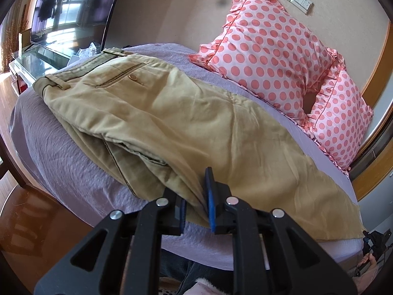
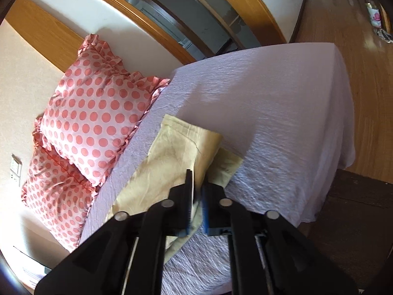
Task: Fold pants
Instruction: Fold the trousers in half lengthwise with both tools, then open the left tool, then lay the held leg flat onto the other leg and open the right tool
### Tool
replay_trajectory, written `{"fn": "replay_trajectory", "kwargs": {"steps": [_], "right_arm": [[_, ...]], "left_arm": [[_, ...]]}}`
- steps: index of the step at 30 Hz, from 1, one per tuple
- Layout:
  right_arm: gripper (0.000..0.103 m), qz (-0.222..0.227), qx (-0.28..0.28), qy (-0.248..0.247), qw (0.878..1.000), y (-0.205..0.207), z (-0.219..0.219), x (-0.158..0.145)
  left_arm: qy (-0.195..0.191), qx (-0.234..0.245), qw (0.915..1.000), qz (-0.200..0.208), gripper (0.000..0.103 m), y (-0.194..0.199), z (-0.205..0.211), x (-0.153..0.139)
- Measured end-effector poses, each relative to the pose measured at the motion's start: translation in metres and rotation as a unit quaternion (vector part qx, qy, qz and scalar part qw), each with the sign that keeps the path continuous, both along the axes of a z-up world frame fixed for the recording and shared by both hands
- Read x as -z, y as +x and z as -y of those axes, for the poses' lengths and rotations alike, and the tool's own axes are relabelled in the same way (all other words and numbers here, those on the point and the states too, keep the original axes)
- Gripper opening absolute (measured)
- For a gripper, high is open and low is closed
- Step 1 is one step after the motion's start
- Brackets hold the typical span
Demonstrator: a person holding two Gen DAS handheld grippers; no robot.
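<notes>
Khaki pants (image 1: 172, 113) lie lengthwise on the lilac bed (image 1: 56, 147), one leg folded over the other, waistband at the far left. My left gripper (image 1: 200, 196) is shut on the near edge of the pants around mid-leg. In the right wrist view the leg hems (image 2: 186, 145) lie on the bed sheet (image 2: 282, 113), and my right gripper (image 2: 196, 196) is shut on the near edge of the pants just behind the hems. The right gripper (image 1: 375, 243) also shows at the far right of the left wrist view.
Two pink polka-dot pillows (image 1: 270, 49) (image 2: 98, 113) lean on the wall behind the pants. A glass-topped table (image 1: 36, 59) stands past the bed's left end. Wooden floor (image 2: 363, 56) lies past the bed's right end.
</notes>
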State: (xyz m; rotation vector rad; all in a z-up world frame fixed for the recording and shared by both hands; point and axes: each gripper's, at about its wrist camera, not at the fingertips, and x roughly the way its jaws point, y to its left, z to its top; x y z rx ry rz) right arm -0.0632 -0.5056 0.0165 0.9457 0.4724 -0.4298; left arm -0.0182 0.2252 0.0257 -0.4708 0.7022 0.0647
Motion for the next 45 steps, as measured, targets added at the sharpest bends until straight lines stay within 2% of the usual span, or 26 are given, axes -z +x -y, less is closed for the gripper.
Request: {"fn": "replay_trajectory", "kwargs": {"steps": [1, 2, 5, 7, 9, 10, 12, 13, 14, 18, 19, 23, 27, 29, 31, 34, 36, 38, 39, 40, 41, 42, 43, 44, 45], "right_arm": [[0.063, 0.002, 0.016, -0.008, 1.000, -0.007, 0.001, -0.003], [0.070, 0.014, 0.030, -0.016, 0.999, -0.014, 0.003, -0.004], [0.065, 0.015, 0.050, -0.025, 0.998, -0.021, 0.011, -0.001], [0.056, 0.011, 0.041, -0.019, 0.999, -0.014, 0.015, 0.006], [0.053, 0.014, 0.036, -0.036, 0.999, -0.009, 0.011, 0.009], [0.048, 0.014, 0.030, -0.044, 0.998, -0.006, 0.008, 0.010], [0.043, 0.029, 0.009, -0.042, 0.999, -0.001, 0.000, 0.013], [0.035, 0.038, -0.008, -0.036, 0.999, 0.002, -0.004, 0.016], [0.032, 0.042, -0.018, -0.039, 0.998, 0.003, -0.009, 0.018], [0.029, 0.029, -0.015, -0.087, 0.996, 0.007, -0.019, 0.016], [0.008, 0.035, -0.018, -0.096, 0.995, 0.008, -0.019, 0.015], [0.006, 0.053, -0.058, -0.116, 0.990, 0.024, -0.028, 0.006], [0.007, 0.118, -0.140, -0.130, 0.974, 0.058, -0.076, -0.034], [0.006, 0.153, -0.213, -0.136, 0.955, 0.083, -0.121, -0.058], [0.006, 0.184, -0.295, -0.130, 0.929, 0.105, -0.174, -0.073], [0.006, 0.200, -0.438, -0.106, 0.870, 0.134, -0.273, -0.076], [0.007, 0.179, -0.521, -0.103, 0.828, 0.143, -0.337, -0.062], [0.008, 0.121, -0.597, -0.118, 0.784, 0.146, -0.397, -0.037], [0.012, 0.087, -0.630, -0.131, 0.761, 0.144, -0.421, -0.024], [0.024, 0.056, -0.649, -0.153, 0.743, 0.139, -0.440, -0.014], [0.034, 0.037, -0.653, -0.183, 0.734, 0.131, -0.451, -0.007], [0.042, 0.055, -0.650, -0.203, 0.730, 0.121, -0.453, -0.009], [0.059, 0.070, -0.657, -0.199, 0.724, 0.114, -0.452, -0.012], [0.067, 0.085, -0.659, -0.184, 0.725, 0.111, -0.446, -0.016], [0.068, 0.099, -0.651, -0.174, 0.732, 0.110, -0.440, -0.020]], "left_arm": [[-0.005, -0.002, 1.0000, 0.005, 0.024, -0.004, -0.002, -0.001], [-0.002, -0.009, 0.9999, 0.009, 0.033, -0.008, -0.004, -0.004], [0.015, -0.038, 0.9985, 0.037, 0.043, -0.026, -0.011, -0.016], [0.020, -0.060, 0.9963, 0.058, 0.048, -0.036, -0.017, -0.023], [0.024, -0.076, 0.9939, 0.076, 0.052, -0.042, -0.021, -0.030], [0.025, -0.079, 0.9932, 0.081, 0.055, -0.043, -0.022, -0.032], [0.025, -0.081, 0.9930, 0.081, 0.057, -0.040, -0.022, -0.032], [0.022, -0.081, 0.9933, 0.079, 0.058, -0.038, -0.022, -0.031], [0.018, -0.081, 0.9937, 0.076, 0.058, -0.035, -0.022, -0.029], [0.002, -0.080, 0.9946, 0.066, 0.060, -0.027, -0.023, -0.021], [0.000, -0.080, 0.9946, 0.066, 0.060, -0.026, -0.023, -0.020], [-0.009, -0.087, 0.9938, 0.069, 0.060, -0.027, -0.029, -0.016], [-0.015, -0.103, 0.9919, 0.072, 0.061, -0.031, -0.037, -0.015], [-0.020, -0.109, 0.9910, 0.075, 0.061, -0.032, -0.040, -0.014], [-0.022, -0.115, 0.9902, 0.076, 0.062, -0.034, -0.043, -0.014], [-0.026, -0.125, 0.9882, 0.084, 0.063, -0.038, -0.048, -0.015], [-0.032, -0.135, 0.9863, 0.090, 0.065, -0.041, -0.054, -0.015], [-0.036, -0.141, 0.9851, 0.092, 0.065, -0.044, -0.060, -0.014], [-0.036, -0.144, 0.9847, 0.091, 0.065, -0.045, -0.063, -0.014], [-0.036, -0.147, 0.9843, 0.090, 0.066, -0.045, -0.066, -0.014], [-0.037, -0.150, 0.9839, 0.090, 0.066, -0.046, -0.070, -0.013], [-0.038, -0.153, 0.9834, 0.090, 0.067, -0.046, -0.074, -0.013], [-0.037, -0.157, 0.9828, 0.090, 0.067, -0.047, -0.078, -0.012], [-0.036, -0.163, 0.9819, 0.090, 0.068, -0.046, -0.082, -0.012], [-0.037, -0.168, 0.9808, 0.092, 0.068, -0.046, -0.086, -0.012]]}}
